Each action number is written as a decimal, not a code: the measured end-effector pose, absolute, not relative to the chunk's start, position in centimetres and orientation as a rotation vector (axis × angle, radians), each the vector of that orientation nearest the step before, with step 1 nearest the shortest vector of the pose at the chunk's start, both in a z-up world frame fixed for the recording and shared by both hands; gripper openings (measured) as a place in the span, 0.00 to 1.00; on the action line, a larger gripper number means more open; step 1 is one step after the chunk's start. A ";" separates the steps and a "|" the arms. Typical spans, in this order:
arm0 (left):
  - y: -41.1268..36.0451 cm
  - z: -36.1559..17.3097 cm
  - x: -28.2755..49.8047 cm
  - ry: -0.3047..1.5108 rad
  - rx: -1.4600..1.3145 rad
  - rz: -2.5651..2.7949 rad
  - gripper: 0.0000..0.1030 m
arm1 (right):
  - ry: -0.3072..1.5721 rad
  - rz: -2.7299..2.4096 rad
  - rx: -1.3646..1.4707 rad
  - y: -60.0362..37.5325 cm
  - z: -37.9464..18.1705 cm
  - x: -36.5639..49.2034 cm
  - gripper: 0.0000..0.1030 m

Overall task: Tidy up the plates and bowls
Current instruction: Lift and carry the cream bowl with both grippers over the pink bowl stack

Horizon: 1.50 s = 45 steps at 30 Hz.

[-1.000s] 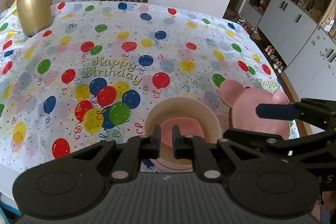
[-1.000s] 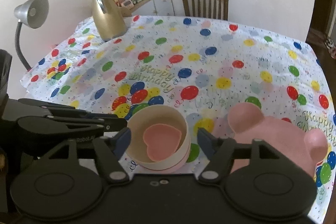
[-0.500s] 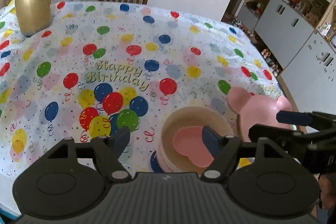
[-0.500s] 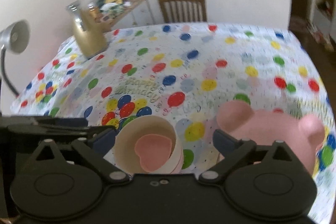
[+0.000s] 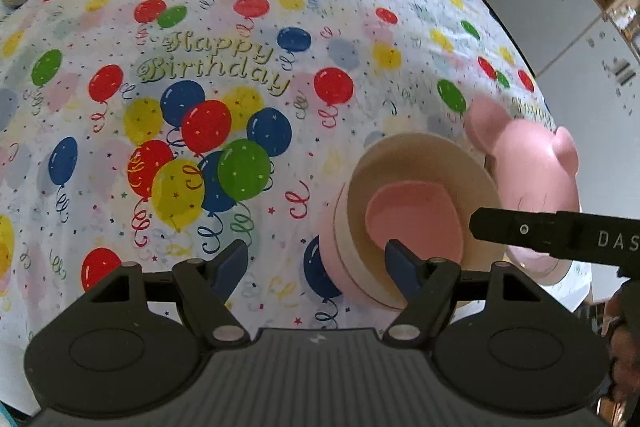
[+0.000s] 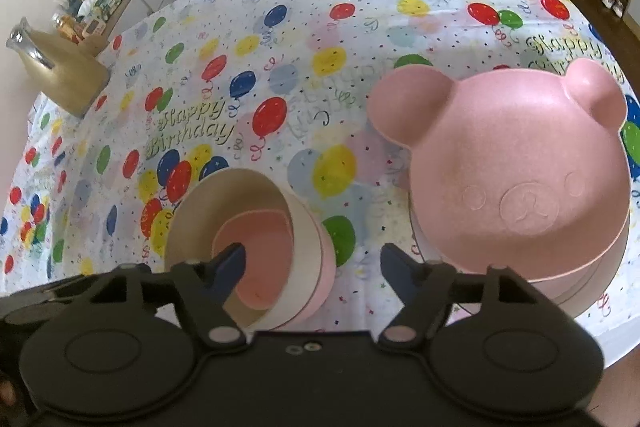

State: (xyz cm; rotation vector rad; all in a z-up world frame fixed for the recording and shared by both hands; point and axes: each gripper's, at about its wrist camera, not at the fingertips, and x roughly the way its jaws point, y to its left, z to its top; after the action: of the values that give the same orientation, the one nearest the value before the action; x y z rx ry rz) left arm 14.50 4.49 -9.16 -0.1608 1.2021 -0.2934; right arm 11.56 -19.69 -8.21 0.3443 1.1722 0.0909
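Left wrist view: the left gripper (image 5: 316, 269) is hovering with its tongs apart, gripping nothing. The bowls (image 5: 408, 215) are sitting nested at lower right on the tablecloth (image 5: 240, 27), a small pink dish inside the beige one, the bear plate (image 5: 532, 163) just beyond.

Right wrist view: the right gripper (image 6: 312, 265) is also hanging open and empty. The bowls (image 6: 256, 239) are showing lower left, the bear plate (image 6: 516, 171) is stacked at right. Sorting looks nearly finished.
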 end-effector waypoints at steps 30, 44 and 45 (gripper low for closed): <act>3.5 -11.0 17.2 1.303 -0.122 -0.410 0.42 | 1.300 0.061 0.292 -17.8 -9.9 13.7 0.22; 3.0 -11.2 17.3 1.325 -0.154 -0.434 0.23 | 1.311 0.048 0.315 -17.9 -10.5 13.5 0.20; 2.9 -11.2 17.2 1.326 -0.154 -0.431 0.23 | 1.309 0.045 0.307 -17.7 -10.5 13.4 0.20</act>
State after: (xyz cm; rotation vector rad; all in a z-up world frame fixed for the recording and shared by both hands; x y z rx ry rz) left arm 17.24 2.94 -11.17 -0.1540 1.3260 -0.4313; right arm 13.41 -17.74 -10.45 0.3070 1.3090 0.0447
